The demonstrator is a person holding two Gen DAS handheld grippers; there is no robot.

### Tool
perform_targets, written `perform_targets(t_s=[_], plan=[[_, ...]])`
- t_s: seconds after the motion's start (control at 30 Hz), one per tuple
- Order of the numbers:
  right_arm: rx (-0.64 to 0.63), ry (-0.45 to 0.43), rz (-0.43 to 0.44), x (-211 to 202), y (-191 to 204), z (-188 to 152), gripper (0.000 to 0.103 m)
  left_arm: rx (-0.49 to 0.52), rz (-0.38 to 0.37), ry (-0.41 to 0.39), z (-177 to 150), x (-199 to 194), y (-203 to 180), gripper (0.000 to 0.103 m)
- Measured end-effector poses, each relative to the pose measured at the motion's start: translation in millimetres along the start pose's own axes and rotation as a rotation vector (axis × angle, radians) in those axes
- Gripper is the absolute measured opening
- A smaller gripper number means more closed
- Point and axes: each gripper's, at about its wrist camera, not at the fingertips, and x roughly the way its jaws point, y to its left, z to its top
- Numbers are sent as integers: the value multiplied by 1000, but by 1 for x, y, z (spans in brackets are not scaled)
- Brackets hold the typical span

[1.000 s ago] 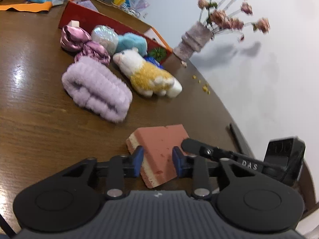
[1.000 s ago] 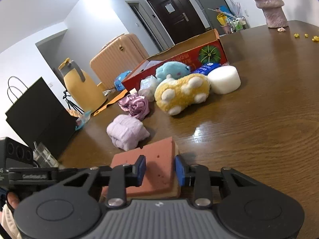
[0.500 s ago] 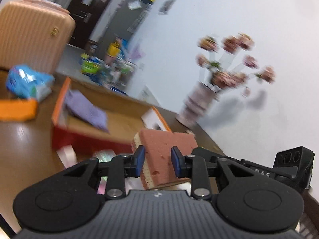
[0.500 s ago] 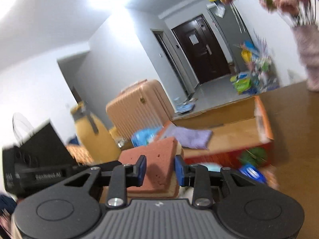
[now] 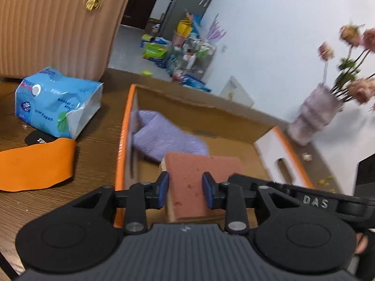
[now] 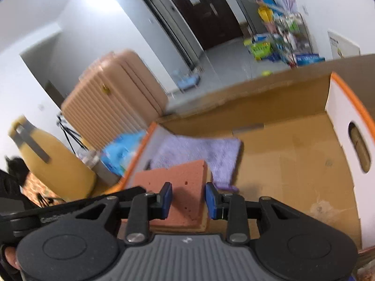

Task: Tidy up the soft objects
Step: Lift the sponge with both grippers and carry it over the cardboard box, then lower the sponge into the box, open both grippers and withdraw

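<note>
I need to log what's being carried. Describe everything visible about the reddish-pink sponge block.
The reddish-pink sponge block is a flat rectangular slab with a pitted, porous top and a paler tan foam layer beneath. It is held above the open cardboard box, over the purple cloth lying inside. The left gripper and right gripper each have their blue pads against its sides.

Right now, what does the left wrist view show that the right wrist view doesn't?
Only the left wrist view: a vase of flowers and an orange sheet on the table. Only the right wrist view: a yellow jug. Both: the sponge held over the cardboard box by the left claw and right claw, the purple cloth inside, the blue tissue pack and the suitcase.
</note>
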Motion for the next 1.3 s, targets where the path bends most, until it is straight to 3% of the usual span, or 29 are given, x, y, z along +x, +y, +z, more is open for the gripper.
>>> perform_targets(t_s=[0.03,0.23,0.37,0.47,0.53,0.67,0.8,0.87,0.97,1.0,1.07,1.3], plan=[[-5,21,-3,7,1,-3,31,13,2,-6,-2,3,2,41],[-57,78,-24,22,12,-20,32,119,39,-24,-11,-1,-2,49],[-68,97,-3,17,14,-18,33,130,43,-18,-10,-14,-1,65],[-95,95,2,12,19,-13,44,156,64,-38,-8,-25,-5,66],[-115,84,14,1,21,-8,45,161,76,-52,-7,-36,-10,66],[-163,17,-3,-38,28,2,45,194,92,-100,-2,-68,-22,69],[-237,-71,-62,-94,32,9,54,227,105,-170,0,-105,-39,74],[-267,-117,-102,-122,31,11,56,240,112,-213,-1,-123,-48,83],[-304,-206,-168,-166,25,7,69,234,127,-306,-8,-151,-62,96],[-315,-239,-190,-177,22,4,79,232,133,-333,-12,-159,-66,98],[-341,-320,-249,-203,18,-4,87,244,140,-371,-20,-173,-75,99],[-403,-458,-321,-255,19,-31,89,283,147,-441,-44,-207,-99,101]])
